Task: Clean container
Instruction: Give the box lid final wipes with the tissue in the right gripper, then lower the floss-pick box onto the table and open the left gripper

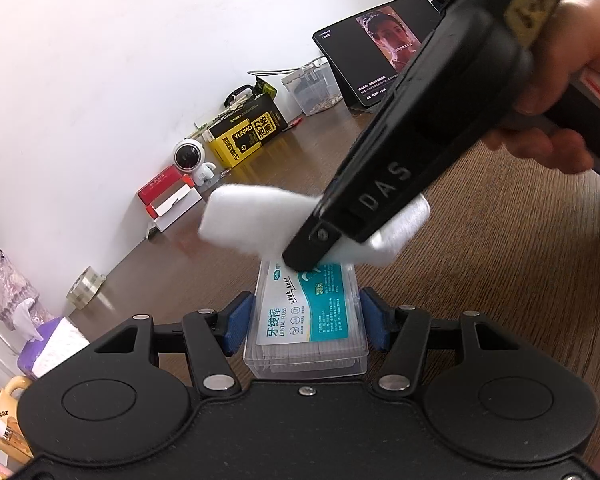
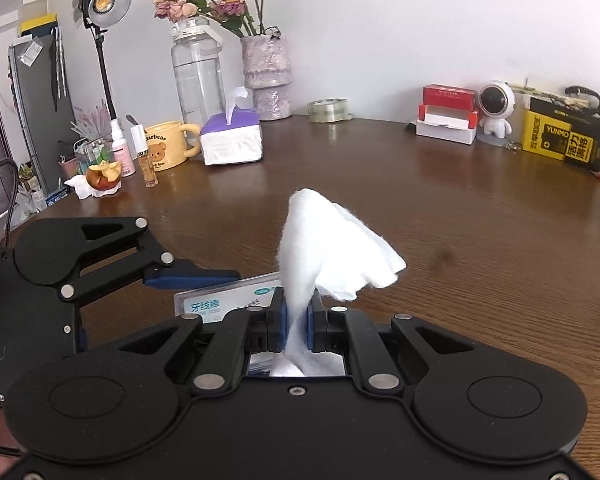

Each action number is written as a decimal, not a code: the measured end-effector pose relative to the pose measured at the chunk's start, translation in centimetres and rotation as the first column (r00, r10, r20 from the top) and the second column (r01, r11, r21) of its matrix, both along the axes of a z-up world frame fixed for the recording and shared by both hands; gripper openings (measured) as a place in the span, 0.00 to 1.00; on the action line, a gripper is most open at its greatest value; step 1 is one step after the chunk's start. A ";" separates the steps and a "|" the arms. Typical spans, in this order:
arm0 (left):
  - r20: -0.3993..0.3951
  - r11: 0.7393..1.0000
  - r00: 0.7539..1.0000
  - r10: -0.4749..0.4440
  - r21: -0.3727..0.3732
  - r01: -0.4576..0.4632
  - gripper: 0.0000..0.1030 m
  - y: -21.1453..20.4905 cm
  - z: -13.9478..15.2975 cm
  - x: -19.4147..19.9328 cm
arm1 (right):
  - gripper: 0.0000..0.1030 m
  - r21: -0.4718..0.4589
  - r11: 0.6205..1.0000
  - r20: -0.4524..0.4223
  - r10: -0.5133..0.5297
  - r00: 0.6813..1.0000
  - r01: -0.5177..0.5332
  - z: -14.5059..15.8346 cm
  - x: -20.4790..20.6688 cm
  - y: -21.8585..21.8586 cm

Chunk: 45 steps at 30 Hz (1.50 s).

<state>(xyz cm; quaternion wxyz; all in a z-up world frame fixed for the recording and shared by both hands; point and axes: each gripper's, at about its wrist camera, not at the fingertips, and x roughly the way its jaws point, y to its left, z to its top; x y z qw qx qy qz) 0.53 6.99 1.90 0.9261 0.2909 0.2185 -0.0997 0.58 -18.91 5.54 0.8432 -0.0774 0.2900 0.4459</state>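
Note:
A clear plastic dental floss box (image 1: 307, 322) with a white and teal label sits clamped between the blue pads of my left gripper (image 1: 306, 320), which is shut on its two sides. My right gripper (image 1: 300, 260) comes down from the upper right, held by a hand (image 1: 556, 92), and is shut on a white cotton pad (image 1: 244, 220) that rests against the box's far end. In the right wrist view the cotton pad (image 2: 332, 244) fans out from between the right gripper (image 2: 298, 320) pads, and the floss box (image 2: 228, 294) and left gripper show at the left.
The brown wooden table (image 2: 480, 240) carries a purple tissue box (image 2: 231, 140), yellow mug (image 2: 168, 150), tape roll (image 2: 327, 111), vase of flowers (image 2: 267, 76), water jug (image 2: 198, 68), red and white boxes (image 2: 446, 114), astronaut figure (image 2: 496, 108), yellow carton (image 2: 562, 138) and a tablet (image 1: 376, 52).

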 end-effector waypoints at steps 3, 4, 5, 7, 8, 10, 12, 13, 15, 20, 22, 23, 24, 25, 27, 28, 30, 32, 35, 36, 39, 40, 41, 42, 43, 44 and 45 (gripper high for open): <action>-0.001 1.000 1.000 0.000 -0.001 0.000 0.56 0.0 0.0 -0.1 | 0.09 0.012 0.999 -0.009 0.042 0.999 -0.042 0.0 -0.9 0.3; -0.002 1.000 1.000 0.000 -0.003 0.000 0.56 0.0 0.0 -0.1 | 0.09 0.015 0.998 -0.011 0.058 0.998 -0.058 0.0 -1.3 0.4; -0.003 1.000 1.000 0.000 -0.005 0.000 0.56 0.0 0.0 -0.1 | 0.09 0.020 0.997 -0.015 0.078 0.997 -0.078 0.1 -1.6 0.6; -0.002 1.000 1.000 0.000 -0.004 -0.001 0.56 -0.1 0.0 -0.2 | 0.09 0.026 0.993 -0.020 0.120 0.993 -0.119 0.2 -2.3 1.1; -0.002 1.000 1.000 0.001 -0.003 -0.001 0.56 -0.1 -0.1 -0.2 | 0.09 0.025 0.991 -0.018 0.132 0.991 -0.132 0.3 -2.5 1.4; -0.003 1.000 1.000 0.001 -0.005 -0.001 0.56 -0.1 -0.1 -0.3 | 0.09 0.025 0.988 -0.015 0.151 0.988 -0.151 0.4 -2.7 1.9; -0.004 1.000 1.000 0.001 -0.008 -0.001 0.56 -0.1 -0.1 -0.3 | 0.09 0.027 0.989 -0.015 0.143 0.990 -0.142 0.5 -2.4 2.1; -0.006 1.000 1.000 0.002 -0.011 -0.002 0.56 -0.1 0.0 -0.3 | 0.09 0.026 0.991 -0.014 0.131 0.991 -0.131 0.6 -2.1 2.1; -0.010 1.000 1.000 0.002 -0.017 -0.002 0.56 -0.1 0.0 -0.3 | 0.09 0.022 0.993 -0.011 0.114 0.993 -0.114 0.6 -1.5 2.2; -0.006 1.000 1.000 0.001 -0.010 -0.001 0.56 -0.4 -0.1 -0.5 | 0.09 0.018 0.998 -0.001 0.052 0.999 -0.052 0.4 -0.4 1.6; -0.007 1.000 1.000 0.001 -0.013 -0.001 0.56 -0.5 -0.1 -0.6 | 0.09 0.016 1.000 -0.002 0.023 1.000 -0.023 0.3 0.1 1.1; -0.008 1.000 1.000 0.001 -0.014 -0.001 0.56 -0.3 0.0 -0.5 | 0.09 0.017 1.000 -0.007 0.013 1.000 -0.013 0.2 0.3 0.8; -0.009 1.000 1.000 0.001 -0.016 -0.001 0.56 0.3 0.2 -0.2 | 0.09 0.017 1.000 -0.012 0.004 1.000 -0.004 0.1 0.4 0.5; -0.010 1.000 1.000 0.001 -0.017 -0.001 0.56 0.6 0.3 0.0 | 0.09 0.017 1.000 -0.014 -0.002 1.000 0.002 0.0 0.5 0.2; -0.010 1.000 1.000 0.001 -0.018 -0.001 0.56 0.8 0.4 0.0 | 0.09 0.016 1.000 -0.017 -0.007 1.000 0.008 -0.1 0.2 -0.3; -0.010 1.000 1.000 0.001 -0.018 -0.001 0.56 1.0 0.5 0.1 | 0.09 0.016 1.000 -0.021 -0.009 1.000 0.009 -0.2 0.1 -0.6; -0.010 1.000 1.000 0.001 -0.018 -0.001 0.56 1.8 0.7 0.6 | 0.09 0.012 1.000 -0.024 -0.011 1.000 0.012 -0.4 -0.4 -1.0; -0.009 1.000 1.000 0.001 -0.016 -0.001 0.56 2.0 0.8 0.8 | 0.09 0.007 1.000 -0.028 -0.012 1.000 0.012 -0.5 -0.9 -1.4; -0.008 1.000 1.000 0.001 -0.015 -0.001 0.56 1.7 0.7 0.7 | 0.09 0.011 1.000 -0.035 0.000 0.999 0.000 -0.5 -1.6 -1.4; -0.008 1.000 1.000 0.001 -0.014 -0.001 0.56 1.6 0.6 0.7 | 0.09 0.014 1.000 -0.037 0.007 0.999 -0.007 -0.5 -1.8 -1.3; -0.008 1.000 1.000 0.000 -0.014 0.000 0.56 1.2 0.5 0.8 | 0.09 0.044 0.999 -0.047 0.029 0.998 -0.027 -0.4 -2.4 -1.0; -0.009 1.000 1.000 0.000 -0.015 0.000 0.56 1.1 0.4 0.9 | 0.09 0.058 0.998 -0.045 0.027 0.999 -0.025 -0.3 -2.5 -1.0; -0.010 1.000 1.000 0.000 -0.018 0.000 0.56 1.1 0.4 1.0 | 0.09 0.074 0.997 -0.041 0.022 0.999 -0.019 -0.1 -2.5 -1.1; -0.011 1.000 1.000 0.000 -0.023 0.000 0.56 0.9 0.4 1.1 | 0.09 0.092 0.996 -0.038 0.013 0.999 -0.009 0.1 -2.5 -1.3; -0.015 1.000 1.000 0.000 -0.030 -0.001 0.56 0.9 0.4 1.2 | 0.09 0.114 0.994 -0.037 0.002 0.999 0.002 0.3 -2.5 -1.5; -0.023 0.999 1.000 0.000 -0.041 -0.001 0.56 1.0 0.4 1.4 | 0.09 0.134 0.991 -0.037 -0.010 0.999 0.015 0.5 -2.4 -1.8; -0.032 0.999 0.999 0.000 -0.053 -0.002 0.55 1.2 0.6 1.6 | 0.09 0.150 0.988 -0.037 -0.024 0.999 0.029 0.7 -2.3 -2.2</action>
